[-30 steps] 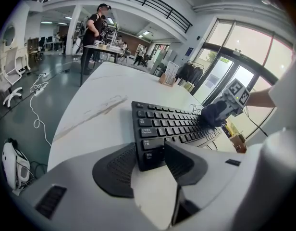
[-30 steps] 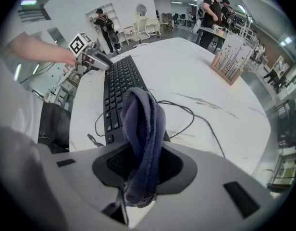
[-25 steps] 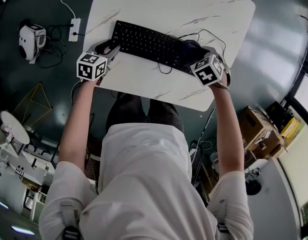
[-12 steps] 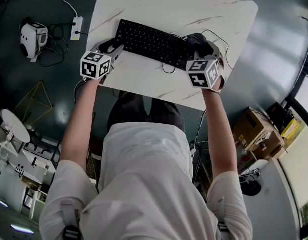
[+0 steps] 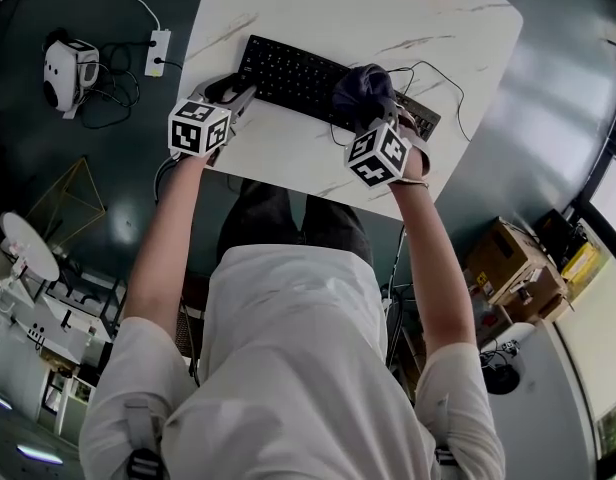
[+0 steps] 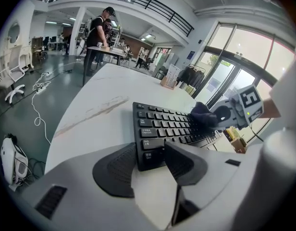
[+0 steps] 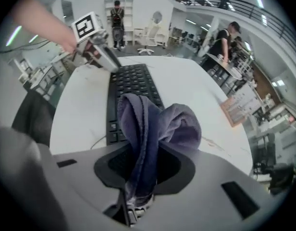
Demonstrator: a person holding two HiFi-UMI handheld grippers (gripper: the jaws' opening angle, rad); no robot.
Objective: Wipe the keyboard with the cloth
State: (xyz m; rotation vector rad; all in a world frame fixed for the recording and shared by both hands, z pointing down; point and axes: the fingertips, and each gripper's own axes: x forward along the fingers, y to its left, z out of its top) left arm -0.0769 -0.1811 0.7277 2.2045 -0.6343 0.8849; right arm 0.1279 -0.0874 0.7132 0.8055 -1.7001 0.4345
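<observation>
Pinching the blue cloth (image 7: 179,126) tightly in its jaws, the right gripper (image 7: 145,160) holds it on the right half of the keyboard (image 5: 288,73), near the front edge of the table (image 5: 318,8). The left gripper (image 6: 149,165) grips the left front corner of the keyboard between its jaws.

Fuzzy cloth (image 7: 143,129); matt plastic kbd (image 5: 288,73); smooth marble-look table (image 5: 388,13).

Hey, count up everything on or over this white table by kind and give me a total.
Black computer keyboard: 1
Dark blue cloth: 1
Left gripper and right gripper: 2
Wooden rack: 1
Black cable: 1
Total: 6
</observation>
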